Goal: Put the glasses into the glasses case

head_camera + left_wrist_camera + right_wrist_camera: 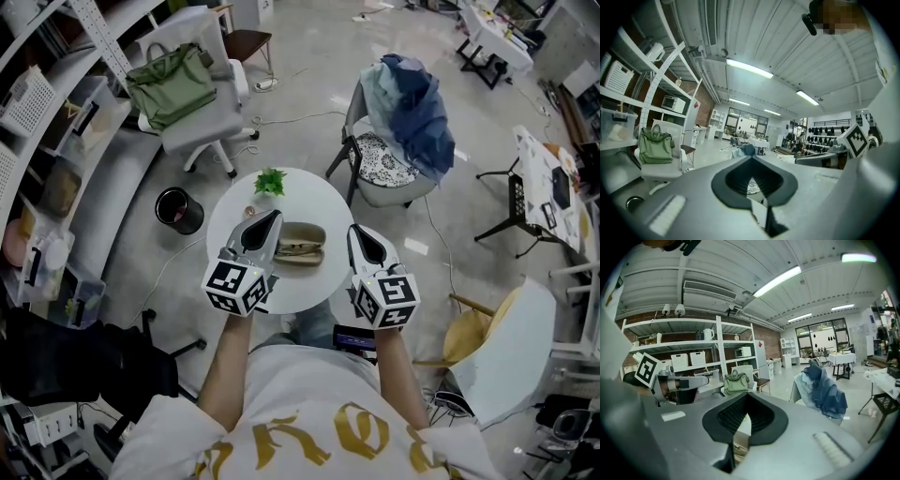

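Note:
An olive glasses case (302, 246) lies open on the round white table (309, 197), with dark glasses (296, 249) resting in its tan inside. My left gripper (275, 217) hangs over the table just left of the case, with its jaws shut and empty. My right gripper (353, 230) is just right of the case, also shut and empty. Neither one touches the case. In the left gripper view the left gripper (751, 157) points level across the room. The right gripper (746, 394) does the same in the right gripper view, with a sliver of table below its jaws.
A small green plant (270, 181) stands at the table's far edge. A black bin (178, 210) sits on the floor to the left. Behind are a white chair with a green bag (172, 84) and a chair draped in blue clothes (410, 112). Shelves (47, 112) line the left.

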{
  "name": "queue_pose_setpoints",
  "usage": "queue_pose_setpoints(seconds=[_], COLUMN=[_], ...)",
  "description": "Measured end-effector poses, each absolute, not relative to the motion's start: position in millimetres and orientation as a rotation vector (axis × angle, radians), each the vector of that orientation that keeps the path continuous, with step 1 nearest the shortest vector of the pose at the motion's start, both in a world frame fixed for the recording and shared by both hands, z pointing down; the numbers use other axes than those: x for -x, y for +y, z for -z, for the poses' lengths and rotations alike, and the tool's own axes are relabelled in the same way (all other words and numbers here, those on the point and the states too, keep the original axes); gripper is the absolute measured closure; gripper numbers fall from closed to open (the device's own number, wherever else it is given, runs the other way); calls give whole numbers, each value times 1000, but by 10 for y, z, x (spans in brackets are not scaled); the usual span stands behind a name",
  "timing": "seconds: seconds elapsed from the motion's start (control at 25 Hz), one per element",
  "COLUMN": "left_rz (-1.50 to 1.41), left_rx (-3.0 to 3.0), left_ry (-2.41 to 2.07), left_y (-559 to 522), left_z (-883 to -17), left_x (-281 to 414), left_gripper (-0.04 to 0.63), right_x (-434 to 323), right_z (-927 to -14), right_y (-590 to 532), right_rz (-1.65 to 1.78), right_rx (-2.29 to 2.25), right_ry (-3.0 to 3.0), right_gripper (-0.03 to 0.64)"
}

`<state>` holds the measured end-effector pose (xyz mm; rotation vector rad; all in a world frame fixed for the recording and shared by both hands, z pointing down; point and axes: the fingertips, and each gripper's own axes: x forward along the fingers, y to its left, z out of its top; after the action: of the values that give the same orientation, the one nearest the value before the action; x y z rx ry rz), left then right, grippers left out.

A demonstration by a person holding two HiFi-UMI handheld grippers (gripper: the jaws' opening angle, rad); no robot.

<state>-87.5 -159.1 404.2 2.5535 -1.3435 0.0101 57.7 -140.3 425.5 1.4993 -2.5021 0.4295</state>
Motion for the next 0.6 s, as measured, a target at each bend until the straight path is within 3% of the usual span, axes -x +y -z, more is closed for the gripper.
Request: queue_pose_setpoints(seconds=[0.6], left_rz=[-71], left_rx=[-2531], left_ry=[-1370], left_y=[-1593], left_z=[-4164], left_x=[907], left_gripper=[595], right_x=[-500], right_z=[-4321], right_y=[-1338], right_rz=[-510], right_rx=[-1426], right_ry=[-2567], right_gripper=[592])
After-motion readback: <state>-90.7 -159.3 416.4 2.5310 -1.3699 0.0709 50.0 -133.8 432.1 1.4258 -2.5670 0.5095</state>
